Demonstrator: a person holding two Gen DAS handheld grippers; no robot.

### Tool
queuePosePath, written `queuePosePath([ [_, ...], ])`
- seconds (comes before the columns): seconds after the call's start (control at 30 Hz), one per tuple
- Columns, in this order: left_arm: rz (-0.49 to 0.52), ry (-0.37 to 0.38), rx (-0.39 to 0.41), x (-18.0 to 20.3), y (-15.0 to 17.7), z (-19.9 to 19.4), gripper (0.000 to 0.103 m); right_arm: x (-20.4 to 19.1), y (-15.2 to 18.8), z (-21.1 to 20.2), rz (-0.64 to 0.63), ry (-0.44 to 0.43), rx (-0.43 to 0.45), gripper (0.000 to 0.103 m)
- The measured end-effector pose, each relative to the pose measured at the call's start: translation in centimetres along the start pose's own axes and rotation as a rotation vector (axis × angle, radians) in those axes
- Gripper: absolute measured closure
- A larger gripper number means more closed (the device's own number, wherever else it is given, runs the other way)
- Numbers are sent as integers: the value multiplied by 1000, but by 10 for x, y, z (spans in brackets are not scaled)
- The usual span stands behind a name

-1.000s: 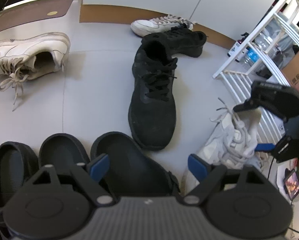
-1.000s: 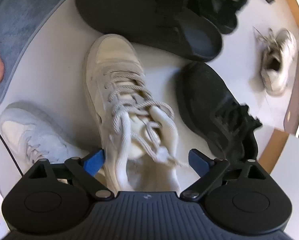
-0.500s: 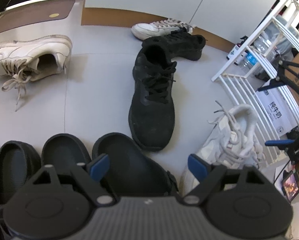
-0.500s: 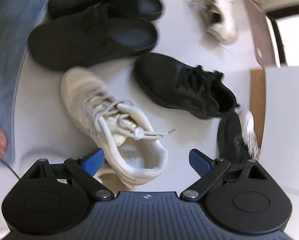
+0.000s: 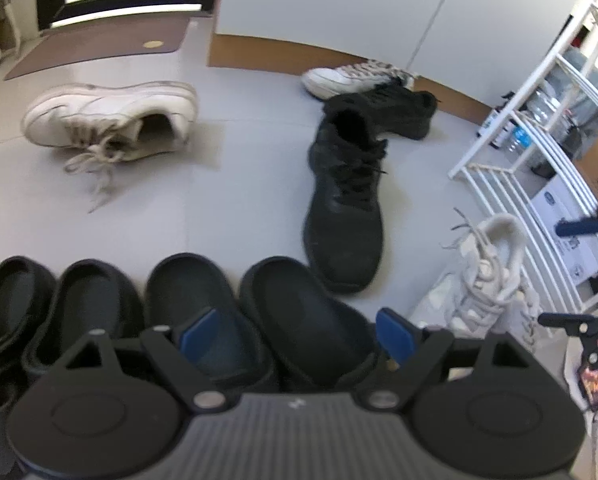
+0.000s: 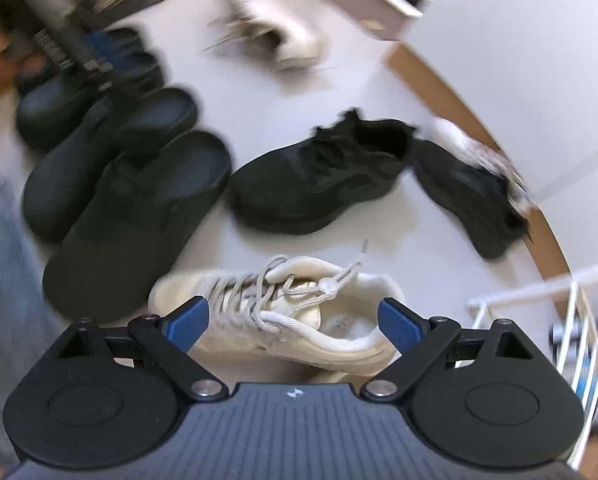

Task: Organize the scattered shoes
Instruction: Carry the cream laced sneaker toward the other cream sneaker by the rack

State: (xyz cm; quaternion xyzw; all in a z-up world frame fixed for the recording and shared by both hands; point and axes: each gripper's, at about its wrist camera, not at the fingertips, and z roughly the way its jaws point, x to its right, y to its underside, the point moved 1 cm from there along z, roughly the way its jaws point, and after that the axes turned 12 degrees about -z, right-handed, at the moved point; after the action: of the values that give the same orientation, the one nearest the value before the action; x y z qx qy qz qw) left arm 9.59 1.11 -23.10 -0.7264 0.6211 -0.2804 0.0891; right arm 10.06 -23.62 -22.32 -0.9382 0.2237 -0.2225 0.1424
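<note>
Shoes on the floor: black clogs [image 5: 203, 320] already rowed under my left claw [image 5: 295, 330], cream sneaker [image 6: 291, 316] parked beside them under my right claw [image 6: 295, 322] — both claws wide open, empty. Black sneaker [image 5: 345, 208] and white sneaker [image 5: 111, 120] lie loose — likely next for the row.

Left claw [image 5: 297, 330] and right claw [image 6: 295, 322] both point steeply downward, jaws wide apart
</note>
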Motion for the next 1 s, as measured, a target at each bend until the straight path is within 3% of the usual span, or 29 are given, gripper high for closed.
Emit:
queuePosePath([
  [0.2, 9, -16, 0, -6, 5, -5, 15, -10, 18, 9, 327, -10, 51, 8],
  [0.33, 32, -18, -7, -4, 10, -11, 15, -18, 37, 22, 543, 39, 77, 8],
  [0.5, -36, 26, -4, -2, 12, -13, 15, -14, 52, 40, 759, 91, 29, 8],
  [0.63, -68, 44, -1, -2, 11, -12, 15, -7, 55, 47, 850, 172, 37, 8],
  [1.0, -62, 38, -44, -3, 18, -1, 15, -3, 52, 85, 976, 152, -18, 8],
])
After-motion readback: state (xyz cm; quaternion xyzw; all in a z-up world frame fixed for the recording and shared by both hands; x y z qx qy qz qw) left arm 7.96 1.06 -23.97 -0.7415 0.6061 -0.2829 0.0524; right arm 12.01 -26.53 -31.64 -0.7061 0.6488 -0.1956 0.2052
